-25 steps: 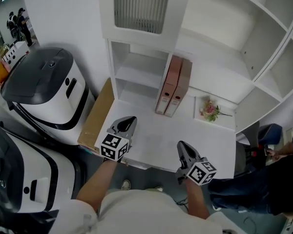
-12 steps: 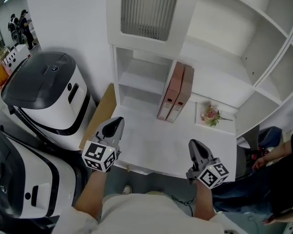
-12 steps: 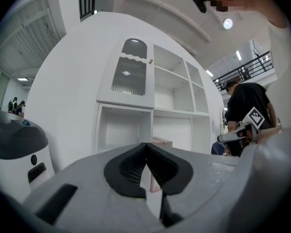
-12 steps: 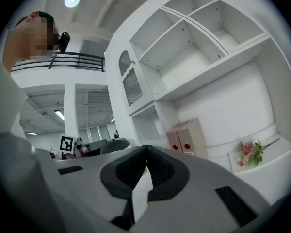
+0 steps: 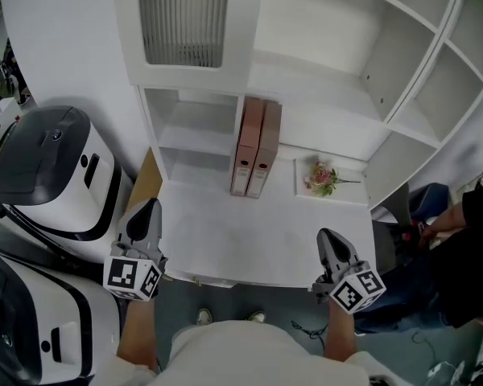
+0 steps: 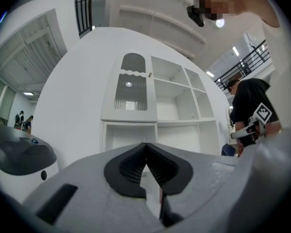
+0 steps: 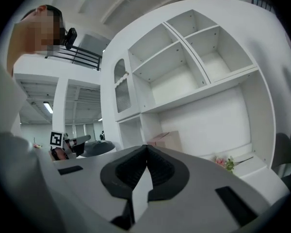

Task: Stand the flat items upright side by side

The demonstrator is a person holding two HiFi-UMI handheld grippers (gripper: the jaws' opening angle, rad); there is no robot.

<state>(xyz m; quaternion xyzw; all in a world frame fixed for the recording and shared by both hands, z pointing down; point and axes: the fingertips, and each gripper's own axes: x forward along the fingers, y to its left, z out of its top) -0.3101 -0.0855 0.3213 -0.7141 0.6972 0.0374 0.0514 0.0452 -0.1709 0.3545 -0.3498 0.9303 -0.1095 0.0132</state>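
Two pink binders (image 5: 253, 147) stand upright side by side on the white desk (image 5: 249, 240), against the shelf unit's divider. The right gripper view shows them too, as pink binders (image 7: 167, 140) under the shelves. My left gripper (image 5: 150, 204) hovers at the desk's front left corner, jaws shut with nothing between them. My right gripper (image 5: 326, 234) hangs at the desk's front right edge, also shut and empty. Both are well clear of the binders. In their own views, the left gripper (image 6: 145, 144) and right gripper (image 7: 146, 147) show pads meeting at the tips.
A small flower sprig (image 5: 322, 177) lies on the desk right of the binders. White shelf cubbies (image 5: 386, 63) rise behind. Two large white-and-black machines (image 5: 52, 167) stand at the left, with a brown board (image 5: 145, 185) against the desk. A person (image 5: 459, 248) sits at the right.
Both grippers have drawn back from the desk's middle to its front edge and spread apart, the left one moving furthest left. The binders have not moved.
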